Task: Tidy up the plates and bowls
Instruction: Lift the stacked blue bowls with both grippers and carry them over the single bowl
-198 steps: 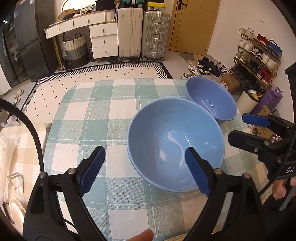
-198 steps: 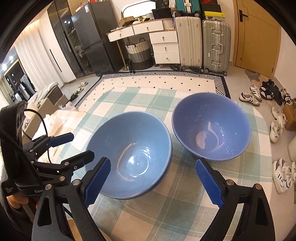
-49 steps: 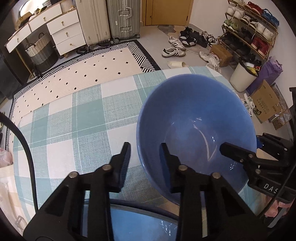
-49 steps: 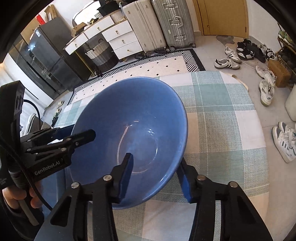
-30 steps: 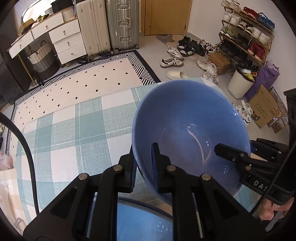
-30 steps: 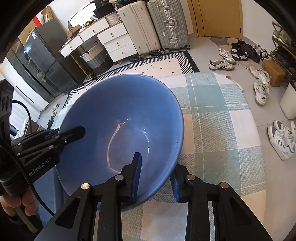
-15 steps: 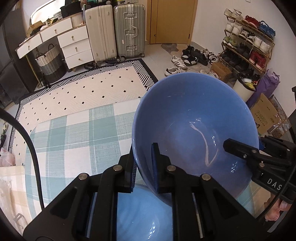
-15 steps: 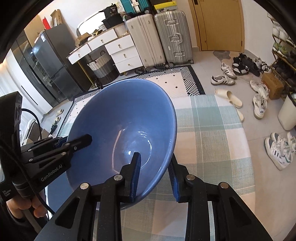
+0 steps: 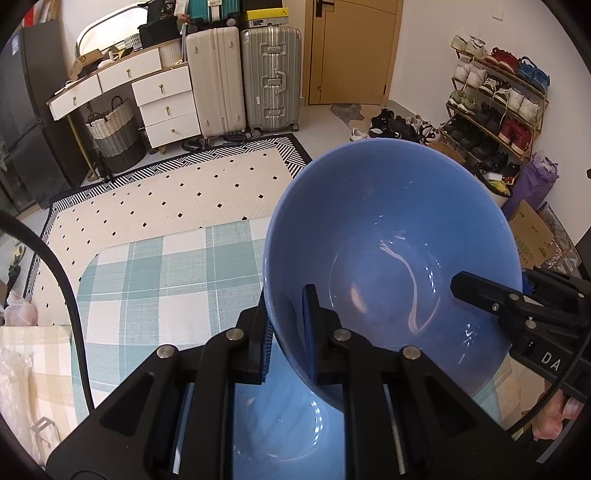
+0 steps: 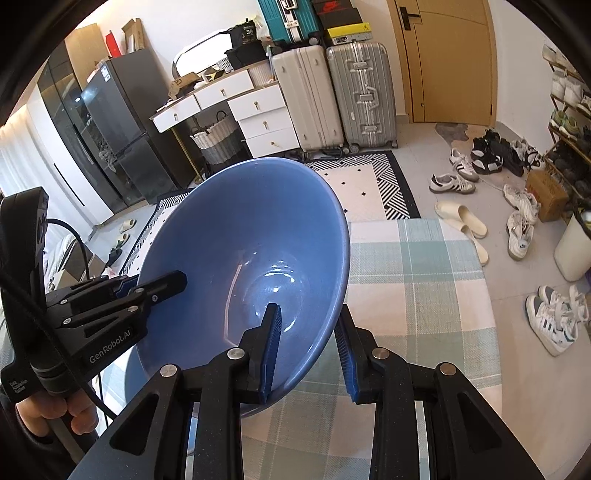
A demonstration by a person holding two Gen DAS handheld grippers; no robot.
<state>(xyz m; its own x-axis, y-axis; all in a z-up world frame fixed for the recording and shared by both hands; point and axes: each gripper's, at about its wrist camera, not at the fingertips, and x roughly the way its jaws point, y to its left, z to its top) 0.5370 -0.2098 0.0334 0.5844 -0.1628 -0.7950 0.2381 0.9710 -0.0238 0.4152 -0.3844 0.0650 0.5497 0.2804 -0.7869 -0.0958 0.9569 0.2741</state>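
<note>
Both grippers, left [image 9: 286, 332] and right [image 10: 308, 347], are pinching 1 blue bowl's [image 9: 391, 266] rim, lifting; next, nesting it into the lower bowl [image 9: 277, 424].

"GenRobot.AI" on left tongs [image 10: 177, 282]; "36" on black bag [image 9: 162, 27].

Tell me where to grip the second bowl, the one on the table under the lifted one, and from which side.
Grip the lower bowl by its rim, one finger inside and one outside, coming from above. Its wall is thin and flares out, so a rim pinch should fit, as both claws do on the lifted bowl. Only part of it shows beneath the left claw, so the best side is unclear.
</note>
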